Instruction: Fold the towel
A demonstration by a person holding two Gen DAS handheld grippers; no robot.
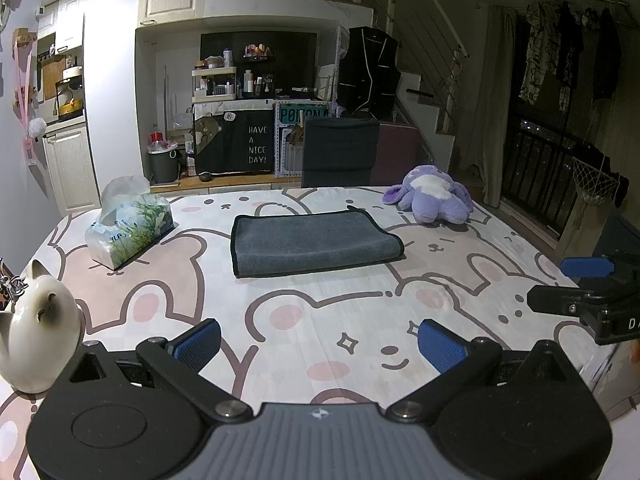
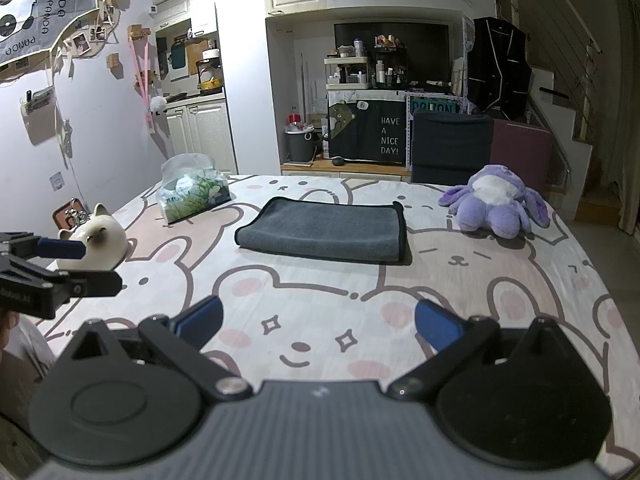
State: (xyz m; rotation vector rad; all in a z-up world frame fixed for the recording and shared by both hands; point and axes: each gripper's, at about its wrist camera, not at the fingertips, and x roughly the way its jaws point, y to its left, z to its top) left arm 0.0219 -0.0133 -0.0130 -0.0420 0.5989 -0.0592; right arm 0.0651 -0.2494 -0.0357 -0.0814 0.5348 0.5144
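A dark grey towel point(image 1: 316, 244) lies folded into a flat rectangle in the middle of the table, also in the right wrist view point(image 2: 326, 234). My left gripper point(image 1: 320, 344) is open and empty, held above the tablecloth well in front of the towel. My right gripper point(image 2: 318, 326) is open and empty too, also short of the towel. The right gripper shows at the right edge of the left wrist view point(image 1: 576, 284), the left gripper at the left edge of the right wrist view point(image 2: 76, 268).
A tissue pack point(image 1: 128, 228) lies left of the towel, a purple plush toy point(image 1: 432, 196) at the back right. A white cat figurine point(image 1: 38, 332) stands at the table's left edge. A dark chair point(image 1: 340, 152) stands behind the table point(image 1: 280, 320).
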